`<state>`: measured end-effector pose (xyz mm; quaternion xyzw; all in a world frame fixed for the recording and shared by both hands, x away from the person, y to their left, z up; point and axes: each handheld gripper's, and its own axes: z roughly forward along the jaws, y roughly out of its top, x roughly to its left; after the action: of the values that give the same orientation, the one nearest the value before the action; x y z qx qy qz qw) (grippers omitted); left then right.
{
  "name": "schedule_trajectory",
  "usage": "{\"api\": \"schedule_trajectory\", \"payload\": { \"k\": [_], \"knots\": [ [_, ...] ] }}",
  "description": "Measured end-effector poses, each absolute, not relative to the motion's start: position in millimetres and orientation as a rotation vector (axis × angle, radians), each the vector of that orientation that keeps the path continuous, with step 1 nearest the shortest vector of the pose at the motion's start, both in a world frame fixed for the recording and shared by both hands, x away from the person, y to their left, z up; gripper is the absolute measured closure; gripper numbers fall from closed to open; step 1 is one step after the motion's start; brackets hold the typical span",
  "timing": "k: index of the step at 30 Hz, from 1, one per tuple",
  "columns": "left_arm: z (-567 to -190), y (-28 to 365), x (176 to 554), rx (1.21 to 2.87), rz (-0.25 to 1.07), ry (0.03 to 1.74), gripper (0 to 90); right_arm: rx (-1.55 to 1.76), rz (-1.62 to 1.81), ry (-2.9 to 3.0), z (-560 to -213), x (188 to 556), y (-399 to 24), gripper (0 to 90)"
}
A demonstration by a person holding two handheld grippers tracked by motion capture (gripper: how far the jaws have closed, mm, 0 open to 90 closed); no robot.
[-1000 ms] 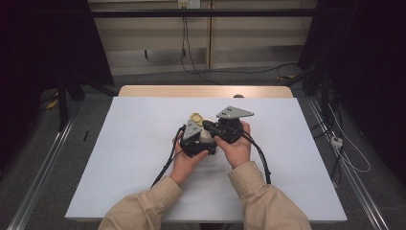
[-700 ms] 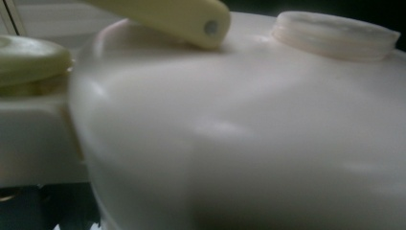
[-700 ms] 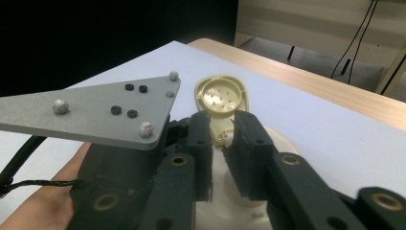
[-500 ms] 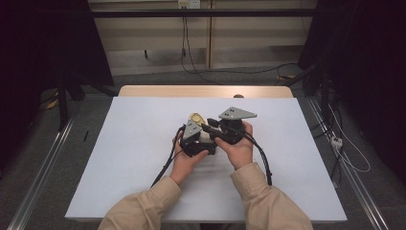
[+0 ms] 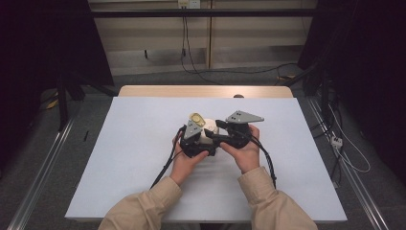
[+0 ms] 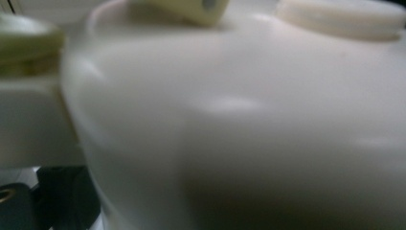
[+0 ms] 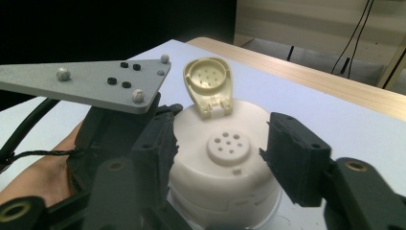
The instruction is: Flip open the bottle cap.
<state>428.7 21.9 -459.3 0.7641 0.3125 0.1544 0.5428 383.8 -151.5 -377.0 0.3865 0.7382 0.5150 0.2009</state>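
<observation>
Thing in hand: a cream-white round plastic jar (image 7: 225, 177) with a domed shaker lid, standing on the pale blue table top (image 5: 119, 158) between my two tools.
Flip cap: the small yellowish hinged cap (image 7: 209, 91) stands upright and open at the far side of the lid; the round sifter disc with its holes (image 7: 229, 145) lies bare just ahead of my right jaws.
Right gripper (image 7: 215, 158): my jaws have just been opening; they now stand apart on either side of the lid, pads clear of it, nothing pinched.
Left gripper (image 5: 194, 139): hard against the jar's side, which blurs its own camera; I judge it clamps the jar, since the body sits between its jaws.
Done: cap flipped open, I judge.
Left: pouring or whatever follows; not begun.
</observation>
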Motion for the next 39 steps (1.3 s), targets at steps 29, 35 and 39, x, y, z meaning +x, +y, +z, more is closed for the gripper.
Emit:
{"api": "schedule_trajectory", "payload": {
  "k": [29,35,39],
  "knots": [
    [-457.1,42.7,412.5,1.949,0.373,0.719,4.5,1.045,1.488,2.091,-396.2,355.8,-187.7,19.8],
    [-451.7,53.3,407.2,1.931,0.381,0.721,4.4,1.048,1.507,2.089,-400.8,351.5,-193.5,18.6],
    [-447.5,60.2,404.1,1.916,0.374,0.727,4.4,1.037,1.508,2.107,-404.1,349.0,-194.3,16.7]
  ]
}}
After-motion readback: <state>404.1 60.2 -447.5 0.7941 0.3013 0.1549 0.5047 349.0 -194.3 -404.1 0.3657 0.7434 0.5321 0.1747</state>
